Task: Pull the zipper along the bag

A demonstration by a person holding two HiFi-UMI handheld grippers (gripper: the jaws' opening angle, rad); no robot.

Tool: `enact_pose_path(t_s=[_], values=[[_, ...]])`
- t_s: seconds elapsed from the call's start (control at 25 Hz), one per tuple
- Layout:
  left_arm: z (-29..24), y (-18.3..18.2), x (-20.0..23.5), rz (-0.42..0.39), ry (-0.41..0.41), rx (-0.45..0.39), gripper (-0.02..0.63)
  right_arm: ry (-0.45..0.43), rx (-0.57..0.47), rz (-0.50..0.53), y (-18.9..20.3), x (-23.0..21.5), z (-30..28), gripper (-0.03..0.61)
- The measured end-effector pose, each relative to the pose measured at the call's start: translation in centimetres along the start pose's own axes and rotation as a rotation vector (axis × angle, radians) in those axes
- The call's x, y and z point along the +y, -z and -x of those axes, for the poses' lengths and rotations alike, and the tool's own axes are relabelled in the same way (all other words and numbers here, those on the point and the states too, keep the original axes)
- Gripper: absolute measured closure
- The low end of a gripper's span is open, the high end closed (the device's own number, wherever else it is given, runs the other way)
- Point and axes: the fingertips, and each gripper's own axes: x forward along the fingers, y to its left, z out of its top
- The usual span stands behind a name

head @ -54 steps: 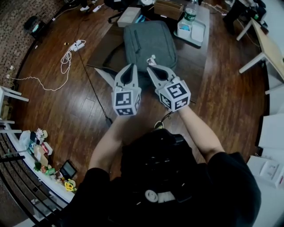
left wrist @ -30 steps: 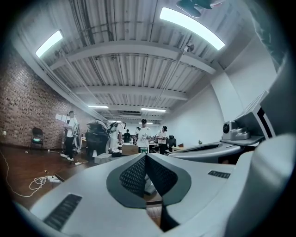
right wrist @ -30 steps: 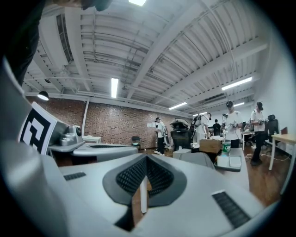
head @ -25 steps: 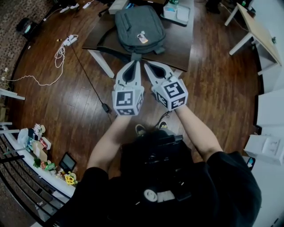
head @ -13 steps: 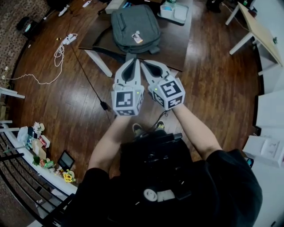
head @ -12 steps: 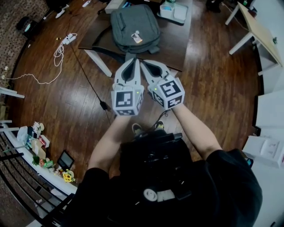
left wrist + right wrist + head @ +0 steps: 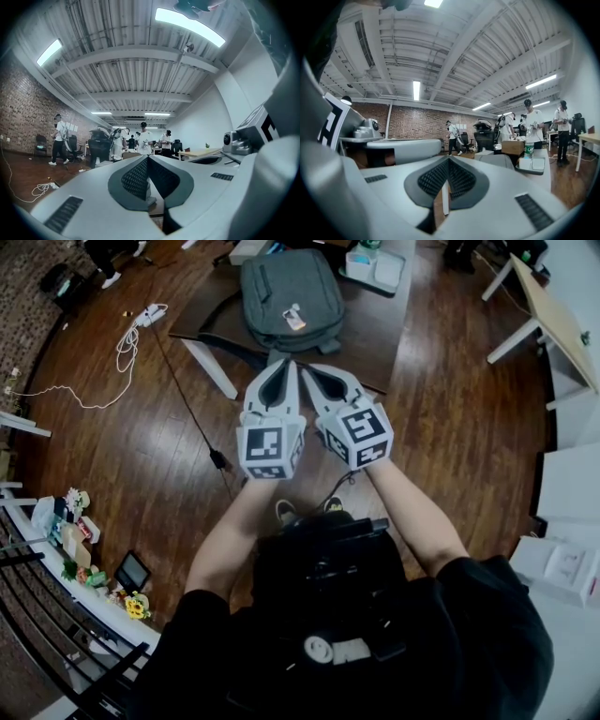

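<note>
A grey-green bag point(image 7: 289, 294) lies on a dark table point(image 7: 375, 334) at the top of the head view, with a small white tag point(image 7: 295, 319) on its top. Both grippers hover side by side short of the table's near edge, apart from the bag and pointing level toward it. My left gripper point(image 7: 287, 366) is shut with nothing between its pads point(image 7: 140, 176). My right gripper point(image 7: 308, 368) is also shut and empty. In the right gripper view the bag point(image 7: 496, 161) shows just past the closed fingertips point(image 7: 457, 180).
A white tray point(image 7: 377, 266) with a bottle point(image 7: 528, 151) sits at the table's far right corner. A power strip with a white cable point(image 7: 141, 320) lies on the wood floor at left. A light desk point(image 7: 553, 315) stands at right. People point(image 7: 143, 140) stand far behind.
Since the oldest frame both grippers have drawn back from over the bag's near edge and now stand before the table. Over the last second they have barely shifted and stay shut.
</note>
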Motion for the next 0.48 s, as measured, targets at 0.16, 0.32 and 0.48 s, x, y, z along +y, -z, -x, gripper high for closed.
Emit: enact_pose_path(t_s=[0.16, 0.32, 0.48], values=[[0.06, -0.03, -0.03, -0.005, -0.002, 0.002, 0.615, 0.009, -0.005, -0.008, -0.14, -0.31, -0.02, 0.56], [-0.15, 0.05, -0.01, -0.009, -0.001, 0.005, 0.615, 0.012, -0.008, -0.008, -0.39, -0.61, -0.19, 0.56], [-0.18, 0.12, -0.27, -0.008, 0.004, 0.007, 0.615, 0.015, -0.009, -0.005, -0.5, -0.73, -0.07, 0.56]])
